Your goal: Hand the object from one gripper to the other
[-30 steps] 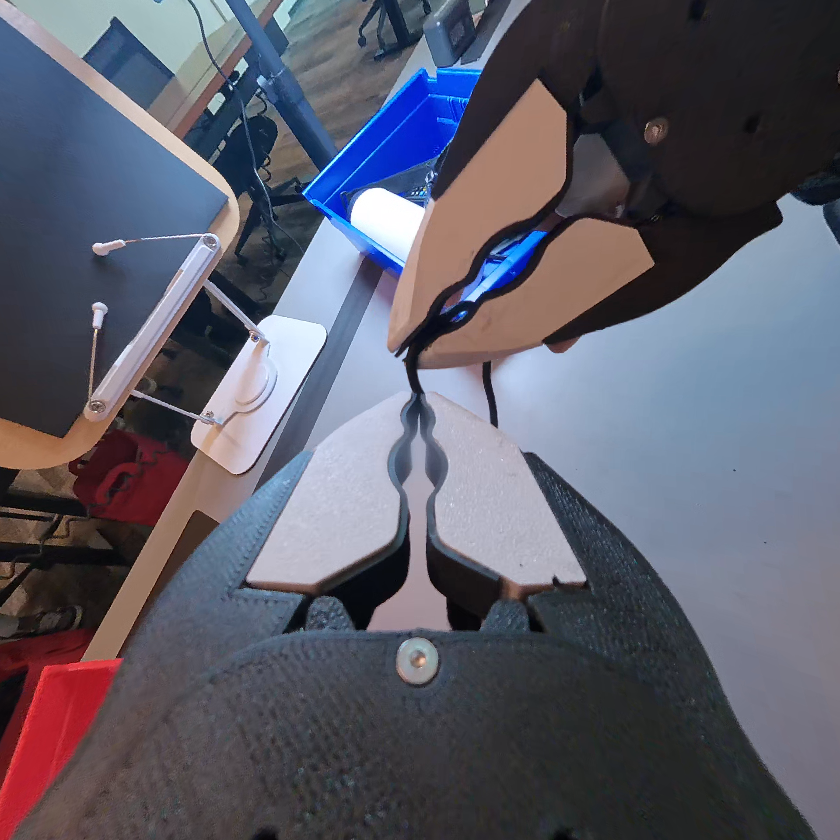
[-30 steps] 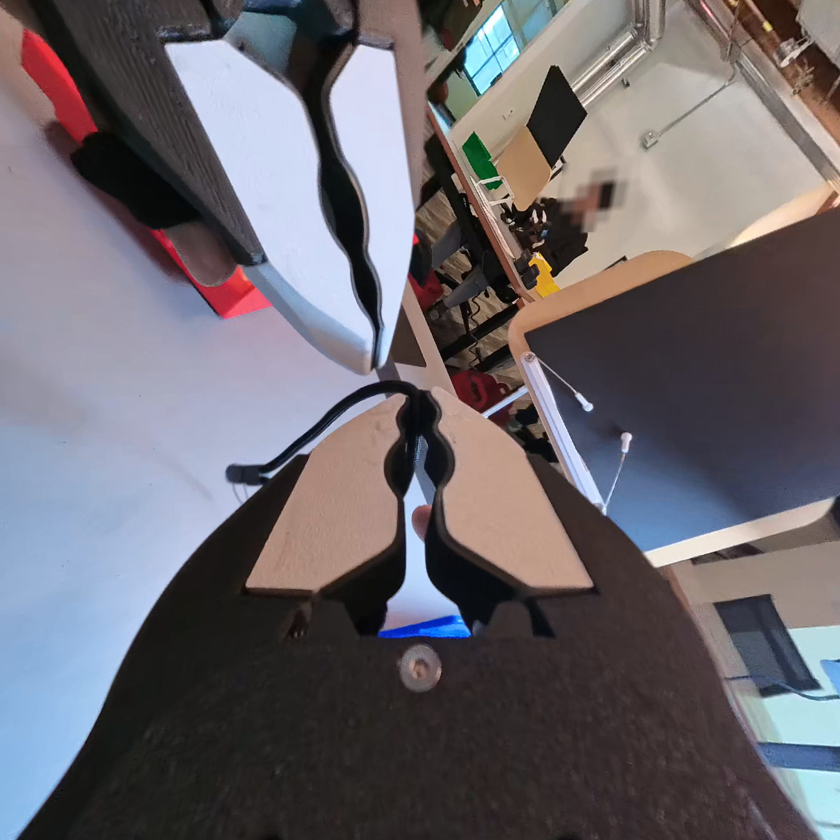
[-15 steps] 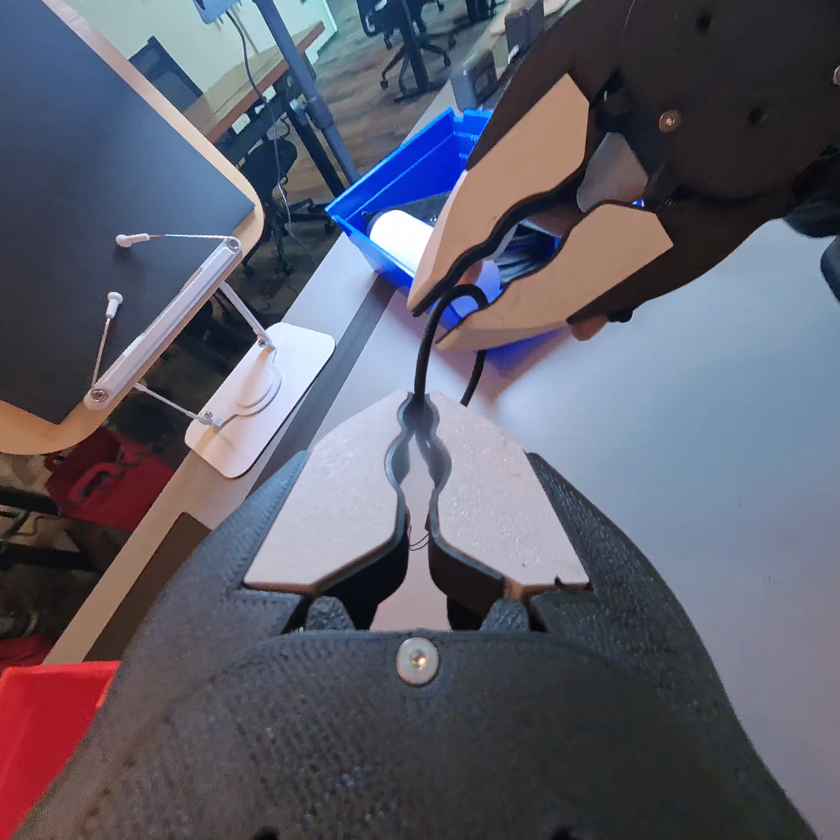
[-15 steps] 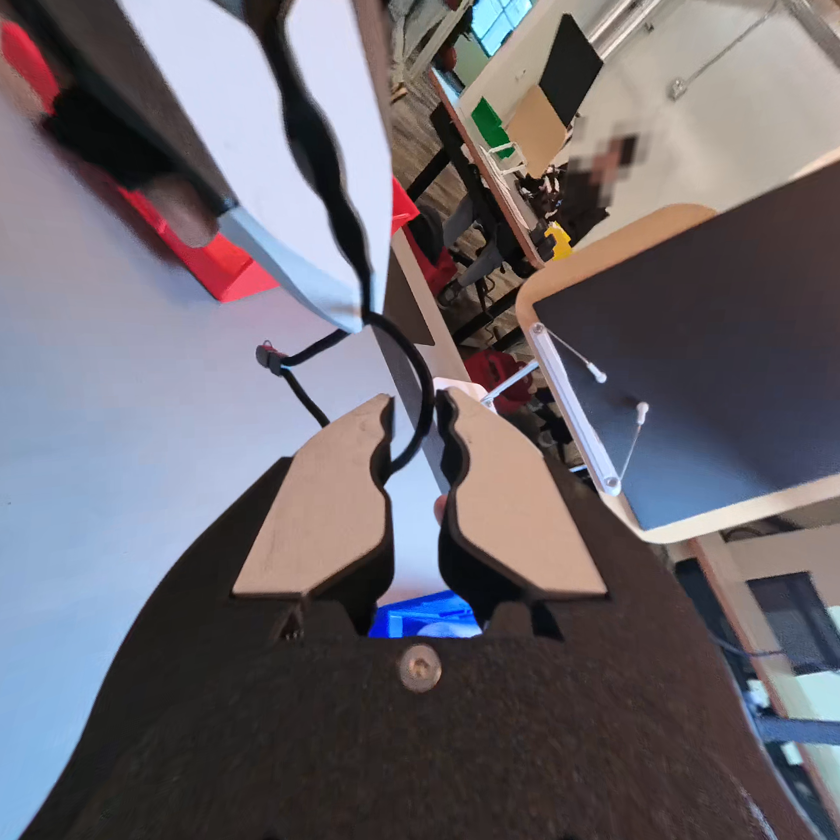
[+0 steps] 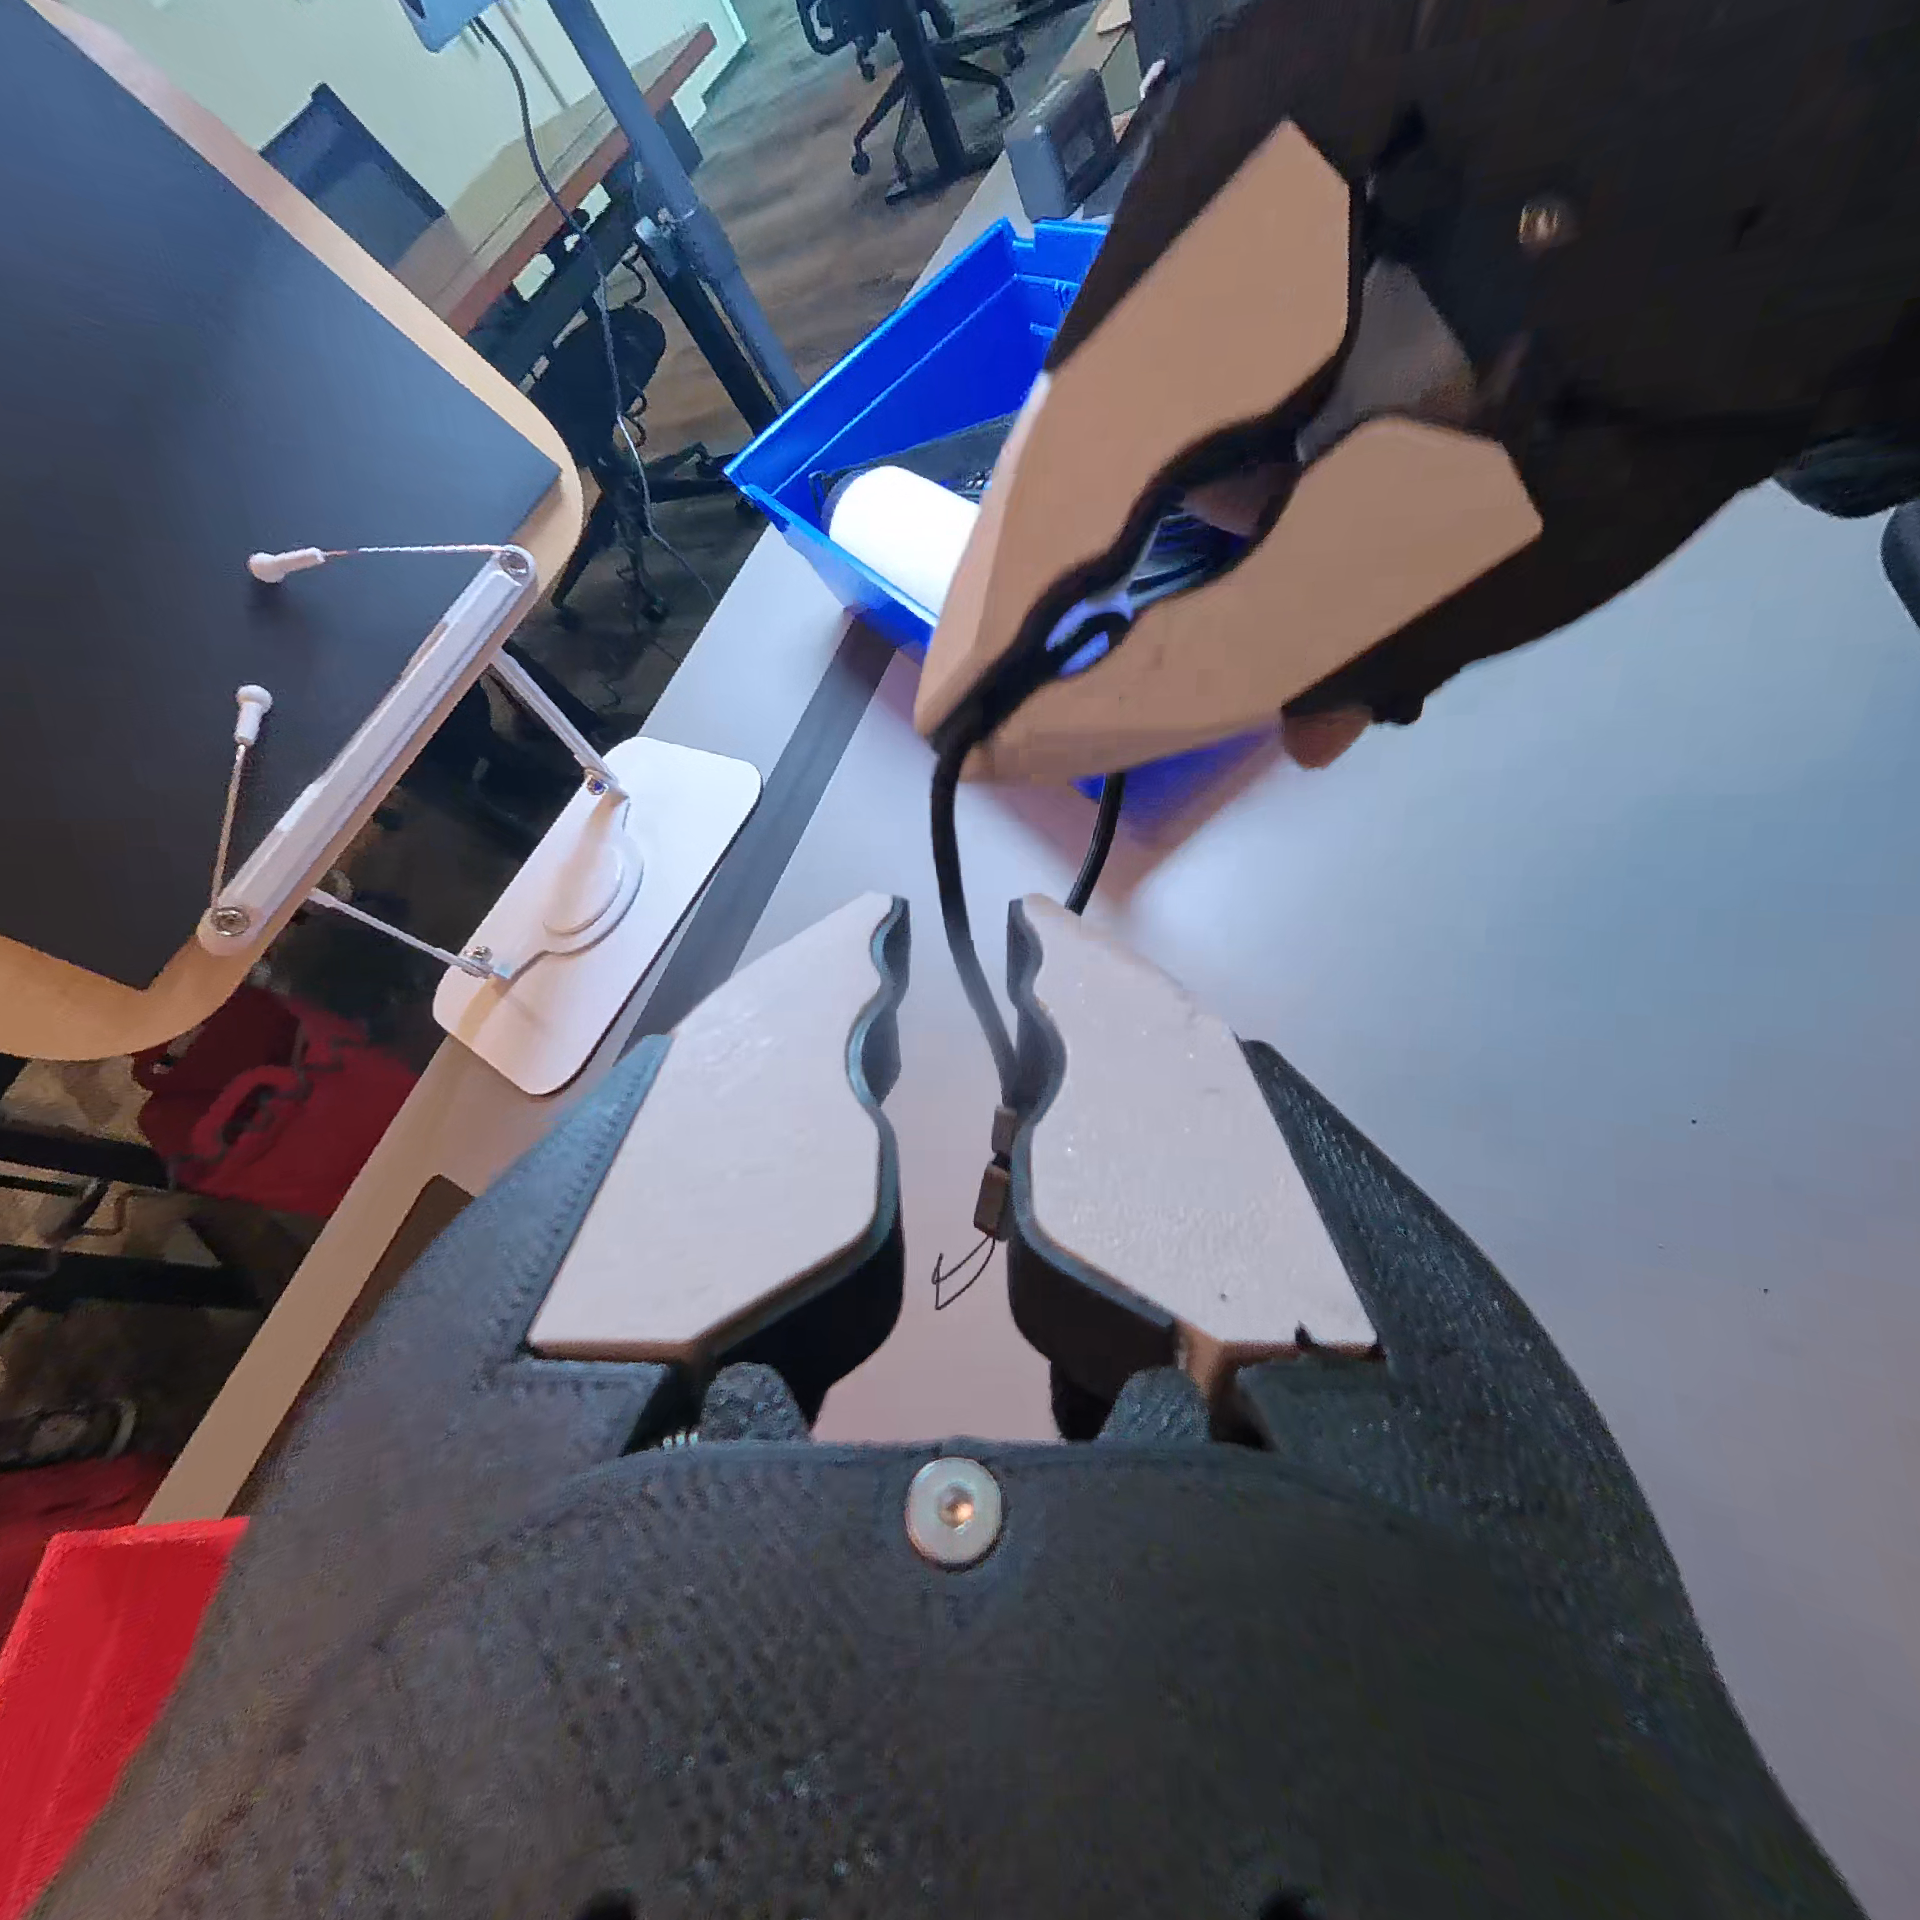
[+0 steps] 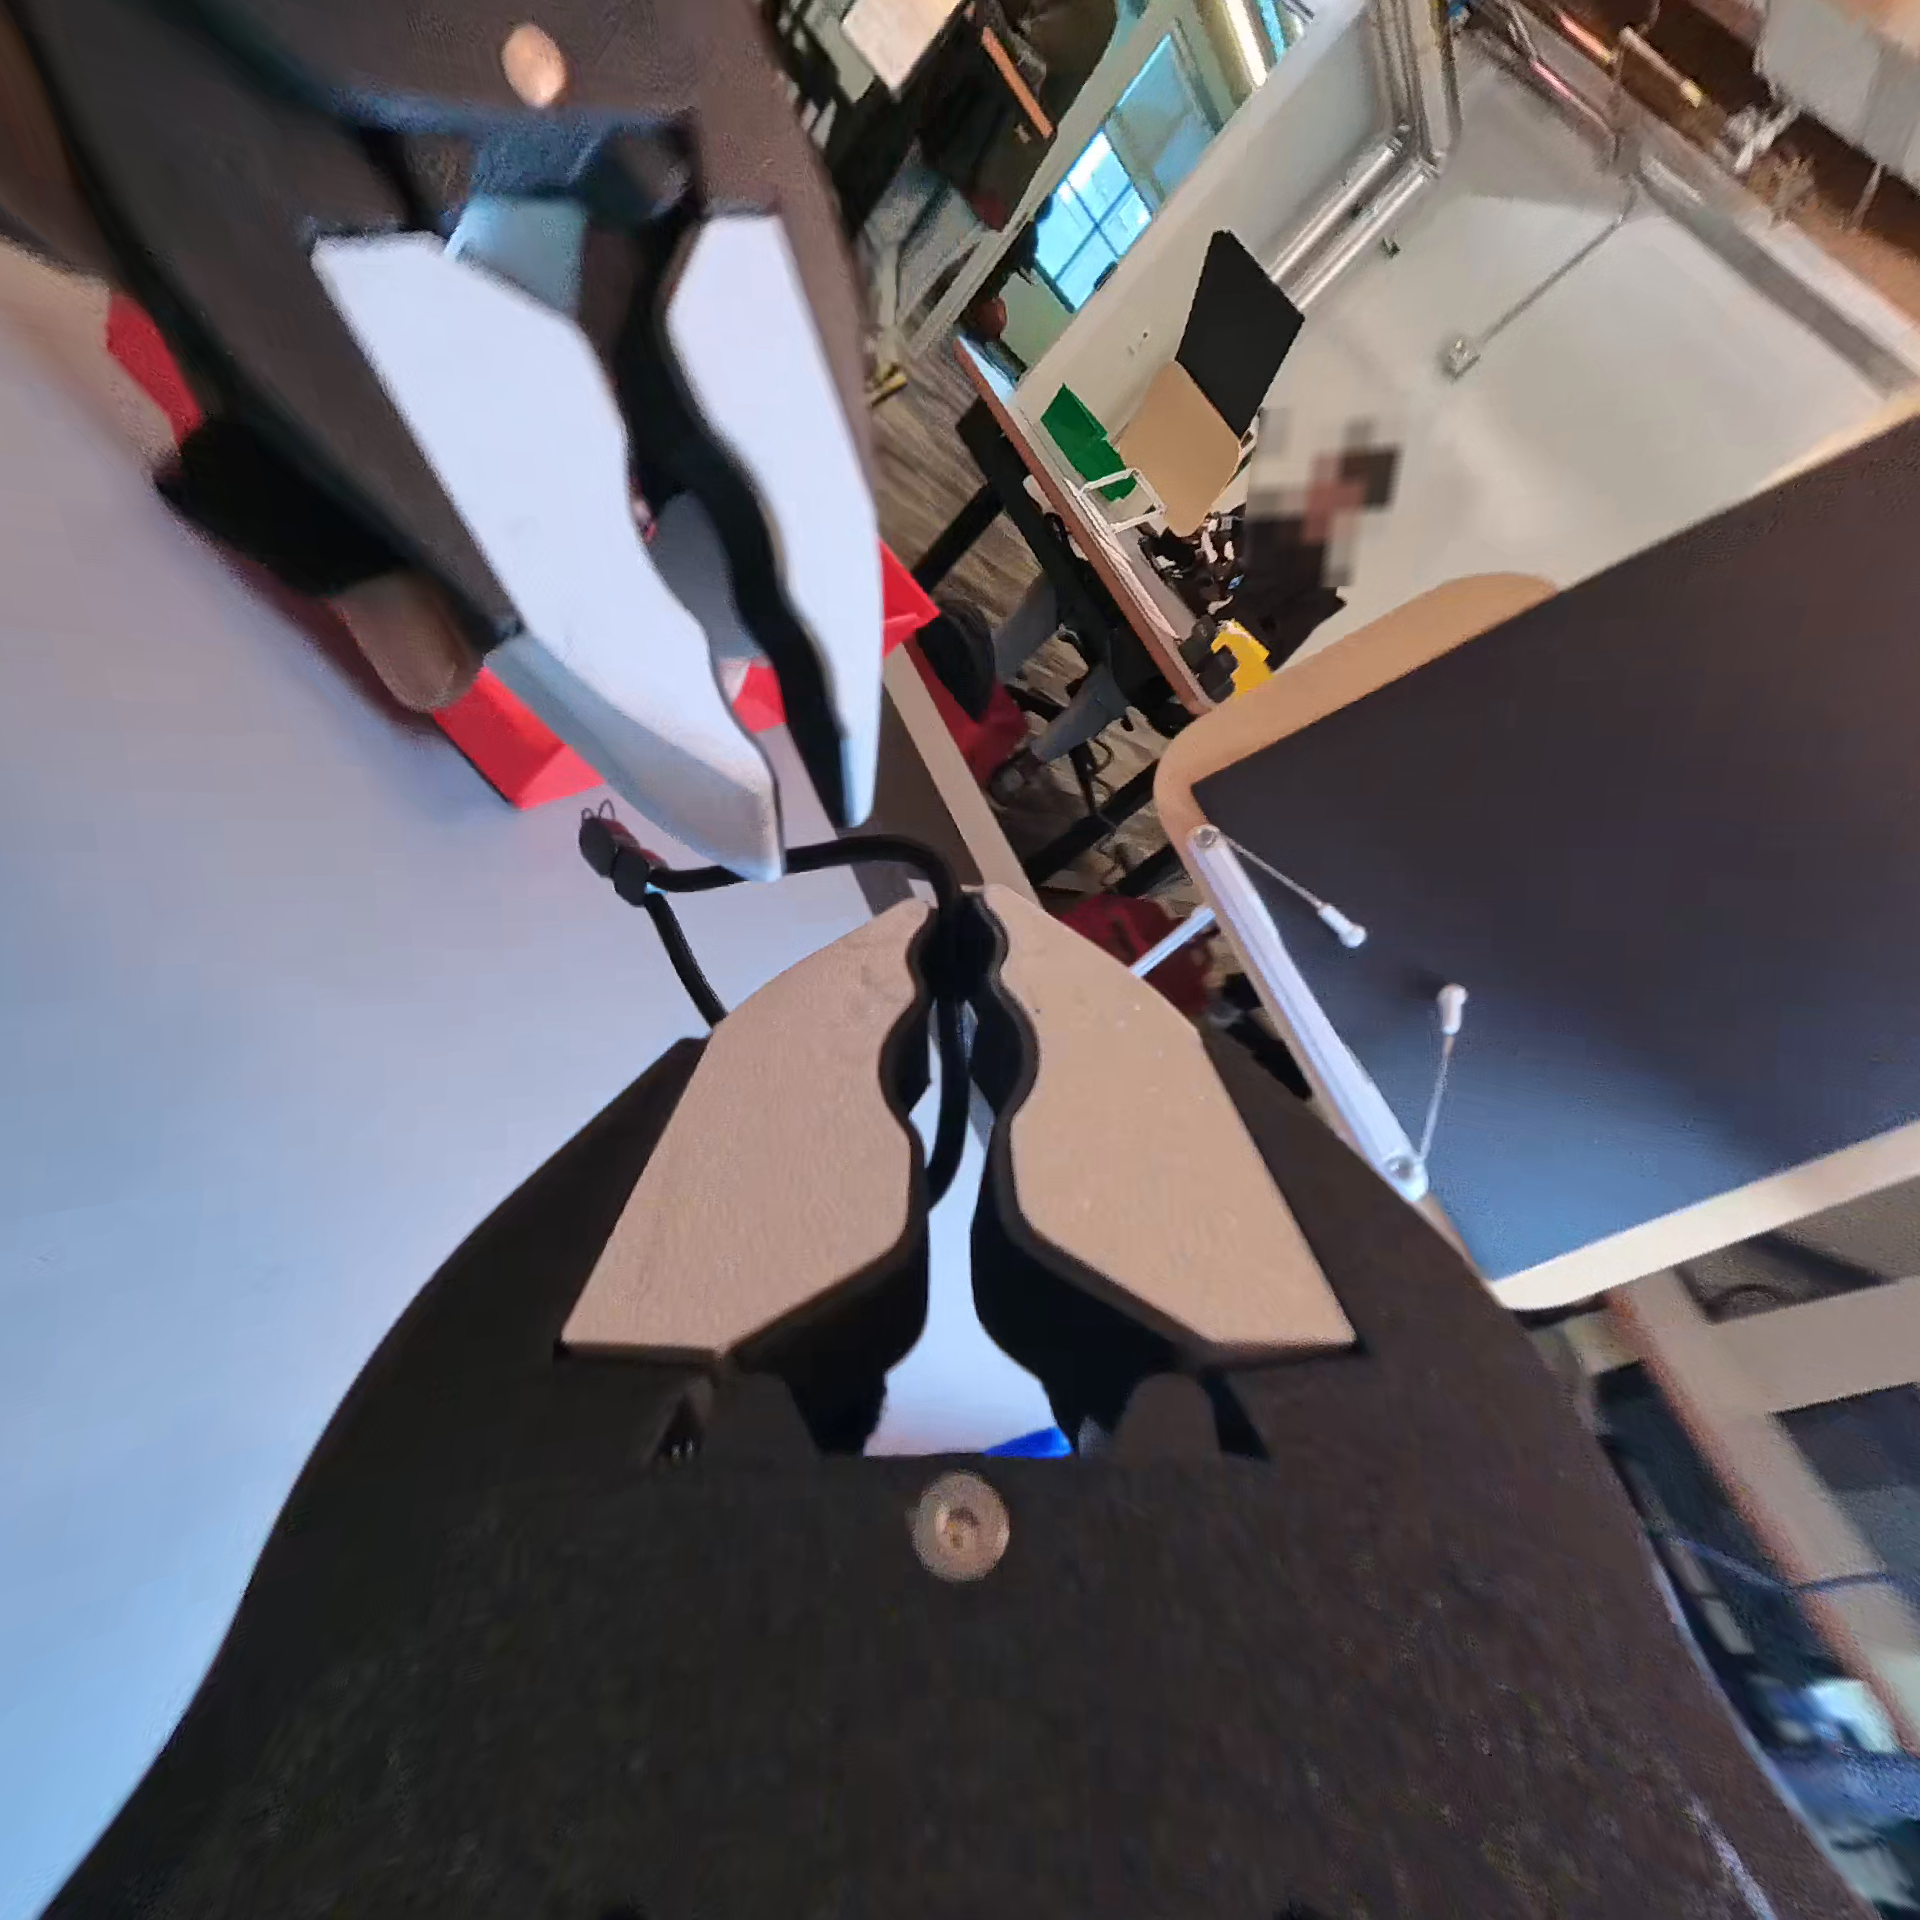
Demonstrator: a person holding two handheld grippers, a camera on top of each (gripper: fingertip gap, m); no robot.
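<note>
A thin black cord [image 5: 948, 862] with small crimped ends hangs over the grey table [image 5: 1558, 1039]. My right gripper [image 5: 956, 732] is shut on the cord and holds it from above. In the right wrist view, my right gripper [image 6: 961, 904] pinches the cord [image 6: 873, 847] at its fingertips, and the cord loops out to the left. My left gripper [image 5: 958, 914] is open. The cord's lower end hangs loose between its fingers, close to the right finger. In the right wrist view the left gripper [image 6: 816, 831] is just beyond my fingertips, with its jaws parted.
A blue bin [image 5: 894, 384] holding a white roll [image 5: 904, 520] stands at the table's far edge. A red bin [image 5: 83, 1683] sits at the near left. A black panel with a wooden rim [image 5: 208, 520] and a white bracket plate [image 5: 613, 894] are at the table's left edge.
Half a second ago my left gripper was shut on the cord and my right was open around it. Now the right has shut on the cord and the left has opened.
</note>
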